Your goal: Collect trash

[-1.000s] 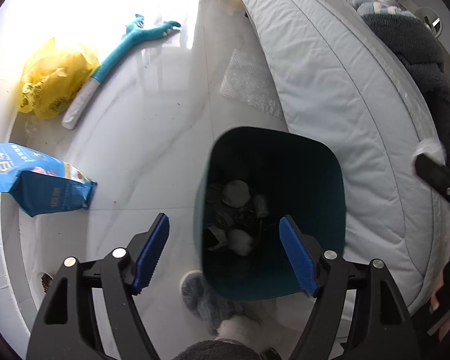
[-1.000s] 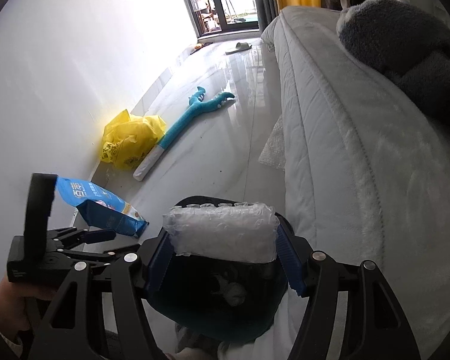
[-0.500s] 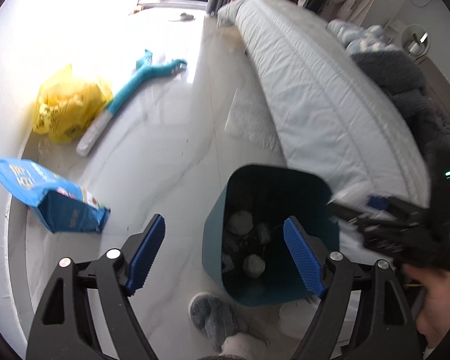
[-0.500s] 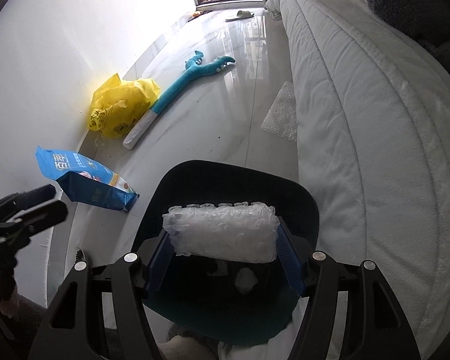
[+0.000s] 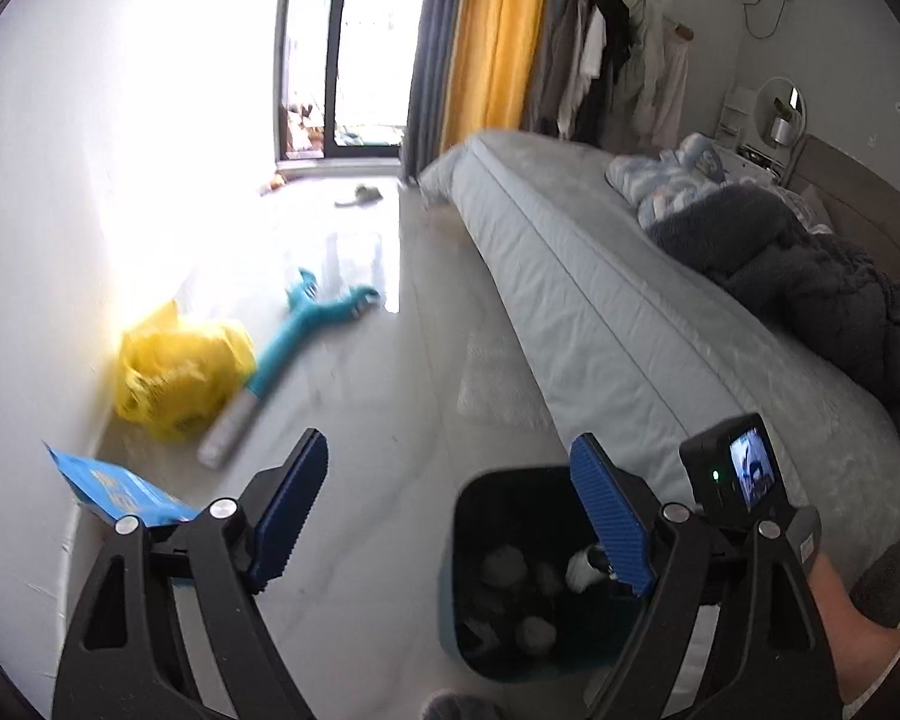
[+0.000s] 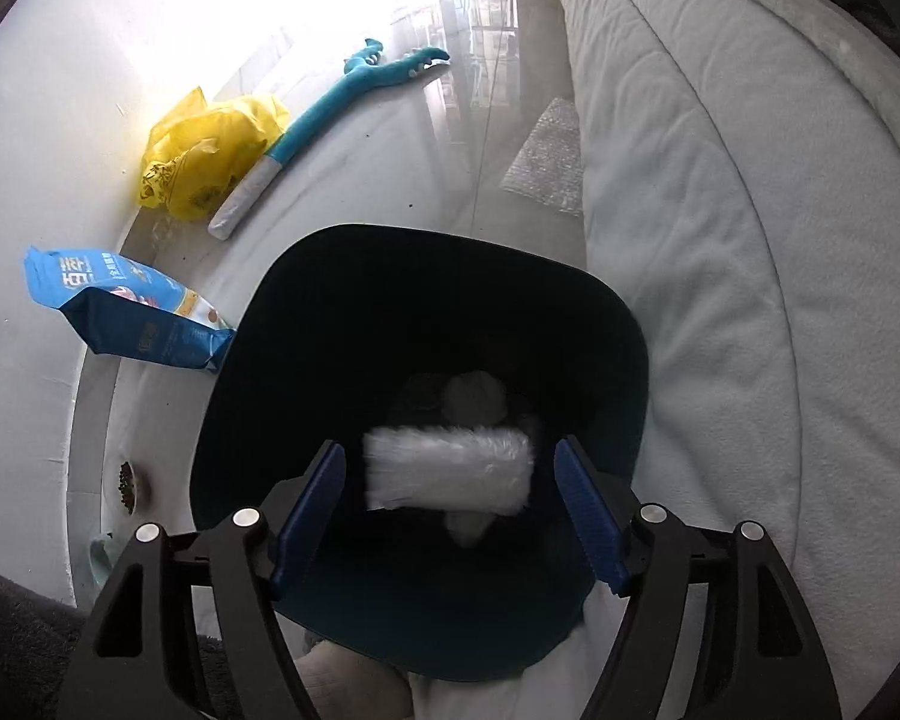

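A dark teal bin [image 6: 390, 240] stands on the floor against the bed, with crumpled white scraps at its bottom. My right gripper [image 6: 448, 449] points down into its mouth and its jaws are opening. A roll of bubble wrap [image 6: 450, 471] hangs blurred between them, with a gap on each side, touching neither pad. My left gripper [image 5: 448, 441] is open and holds nothing, raised to the left of the bin [image 5: 459, 516]. In the left wrist view the right gripper's camera body [image 5: 732, 468] shows over the bin's right edge.
A yellow plastic bag [image 6: 210, 150], a blue packet [image 6: 126, 312] and a teal long-handled tool [image 6: 342, 96] lie along the white wall. A bubble-wrap sheet [image 6: 546, 162] lies by the bed [image 6: 720, 240]. A small dish of pellets [image 6: 129, 483] sits left of the bin.
My right gripper came down over the bin and its jaws parted, letting go of the bubble wrap roll. My left gripper rose and tilted up, now facing across the room.
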Demonstrator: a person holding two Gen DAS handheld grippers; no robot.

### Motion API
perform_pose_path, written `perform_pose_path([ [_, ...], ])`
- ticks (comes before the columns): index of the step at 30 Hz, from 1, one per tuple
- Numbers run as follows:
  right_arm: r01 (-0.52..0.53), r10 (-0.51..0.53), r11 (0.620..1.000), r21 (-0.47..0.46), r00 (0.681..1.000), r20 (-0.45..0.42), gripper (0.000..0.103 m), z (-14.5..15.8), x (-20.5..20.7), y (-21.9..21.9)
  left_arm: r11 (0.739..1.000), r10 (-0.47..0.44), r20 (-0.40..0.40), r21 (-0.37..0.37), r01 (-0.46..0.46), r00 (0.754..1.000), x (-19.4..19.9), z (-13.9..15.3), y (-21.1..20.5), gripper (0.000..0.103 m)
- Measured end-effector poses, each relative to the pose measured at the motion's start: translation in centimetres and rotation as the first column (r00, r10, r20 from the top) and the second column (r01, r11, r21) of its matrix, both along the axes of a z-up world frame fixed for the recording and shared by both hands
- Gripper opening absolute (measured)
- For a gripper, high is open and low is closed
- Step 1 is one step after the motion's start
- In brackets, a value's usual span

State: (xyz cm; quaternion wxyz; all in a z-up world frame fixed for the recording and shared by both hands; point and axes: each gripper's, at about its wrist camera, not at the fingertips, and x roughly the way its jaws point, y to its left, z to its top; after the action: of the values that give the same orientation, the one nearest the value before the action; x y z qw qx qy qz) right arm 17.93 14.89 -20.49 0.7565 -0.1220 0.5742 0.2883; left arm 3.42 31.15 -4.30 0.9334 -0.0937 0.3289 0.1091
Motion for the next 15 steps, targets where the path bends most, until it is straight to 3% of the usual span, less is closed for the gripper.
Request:
perform_pose_path([
  [5,-0.041,0.040,0.999,0.007,0.997,0.069,0.076,2.1,-0.8,-0.2,1.000,0.030,0.105,0.005,-0.031,0.994,-1.4,2.6,-1.2,0.088],
  [15,-0.084,0.034,0.982,0.166,0.958,0.285,0.090,12.2,-3.1,-4.4,0.991,0.051,0.201,0.115,-0.075,0.978,-4.2,5.8,-5.8,0.098],
])
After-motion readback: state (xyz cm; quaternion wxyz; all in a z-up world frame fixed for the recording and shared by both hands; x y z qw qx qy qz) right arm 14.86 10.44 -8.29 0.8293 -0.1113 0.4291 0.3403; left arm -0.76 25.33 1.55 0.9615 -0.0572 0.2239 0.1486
